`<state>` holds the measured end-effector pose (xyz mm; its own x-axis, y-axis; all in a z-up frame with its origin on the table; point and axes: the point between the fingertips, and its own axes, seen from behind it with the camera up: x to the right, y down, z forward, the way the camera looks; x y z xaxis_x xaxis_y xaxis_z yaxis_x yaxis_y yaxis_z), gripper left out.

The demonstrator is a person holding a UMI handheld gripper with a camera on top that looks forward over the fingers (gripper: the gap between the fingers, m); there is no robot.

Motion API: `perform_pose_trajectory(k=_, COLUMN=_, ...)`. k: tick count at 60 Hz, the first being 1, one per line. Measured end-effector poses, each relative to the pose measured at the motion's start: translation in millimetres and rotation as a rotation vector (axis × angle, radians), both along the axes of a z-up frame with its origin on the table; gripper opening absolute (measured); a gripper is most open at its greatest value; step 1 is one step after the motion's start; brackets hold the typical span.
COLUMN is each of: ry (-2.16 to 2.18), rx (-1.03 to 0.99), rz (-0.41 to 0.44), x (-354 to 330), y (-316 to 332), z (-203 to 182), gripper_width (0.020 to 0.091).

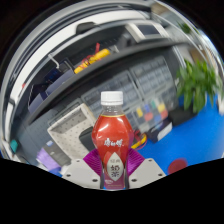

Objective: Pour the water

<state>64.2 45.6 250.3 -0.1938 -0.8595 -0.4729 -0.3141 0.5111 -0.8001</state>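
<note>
A bottle (113,135) with a white cap and red label stands upright between the fingers (88,168) of the gripper (113,172), which close on its lower body from both sides; it looks held. Whether it rests on anything cannot be told. Beyond it lies a blue surface (195,145). A green plant (197,80) stands farther off to one side, and a dark desk (100,75) with clutter runs behind.
</note>
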Motion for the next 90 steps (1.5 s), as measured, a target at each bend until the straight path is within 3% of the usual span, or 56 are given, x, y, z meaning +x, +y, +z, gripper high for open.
perform_pose_trajectory(k=1, ry=-0.064, rx=-0.043, rz=0.033, x=-17.7, y=-11.7, z=-6.8, gripper_width=0.0283)
perform_pose_trajectory(k=12, ry=-0.117, rx=-0.315, rz=-0.01, x=-16.1, y=-89.1, z=-8.3, gripper_width=0.0291)
perform_pose_trajectory(k=36, ry=0.066, rx=-0.477, rz=0.067, x=-27.9, y=-164.1, z=-162.5, gripper_width=0.0289)
perform_pose_trajectory(k=37, ry=0.069, rx=-0.473, rz=0.07, x=-28.5, y=-164.8, z=-168.1, gripper_width=0.0313)
perform_pose_trajectory(k=38, ry=0.038, rx=-0.471, rz=0.068, x=-27.9, y=-166.2, z=-164.0, gripper_width=0.0338)
perform_pose_trajectory(k=40, ry=0.007, rx=-0.456, rz=0.065, x=-26.9, y=-166.8, z=-164.1, gripper_width=0.0305)
perform_pose_trajectory(k=50, ry=-0.043, rx=-0.445, rz=0.084, x=-32.1, y=-167.4, z=-163.0, gripper_width=0.0329)
perform_pose_trajectory(k=63, ry=-0.04, rx=-0.47, rz=0.11, x=-36.2, y=-160.9, z=-168.4, gripper_width=0.0462)
perform_pose_trajectory(k=67, ry=0.026, rx=-0.473, rz=0.132, x=-45.4, y=-164.0, z=-181.3, gripper_width=0.0575)
perform_pose_trajectory(k=70, ry=0.068, rx=-0.483, rz=0.128, x=-52.9, y=-162.6, z=-185.8, gripper_width=0.0699)
perform_pose_trajectory(k=90, ry=0.131, rx=-0.459, rz=0.066, x=-151.3, y=-156.0, z=-171.2, gripper_width=0.0732)
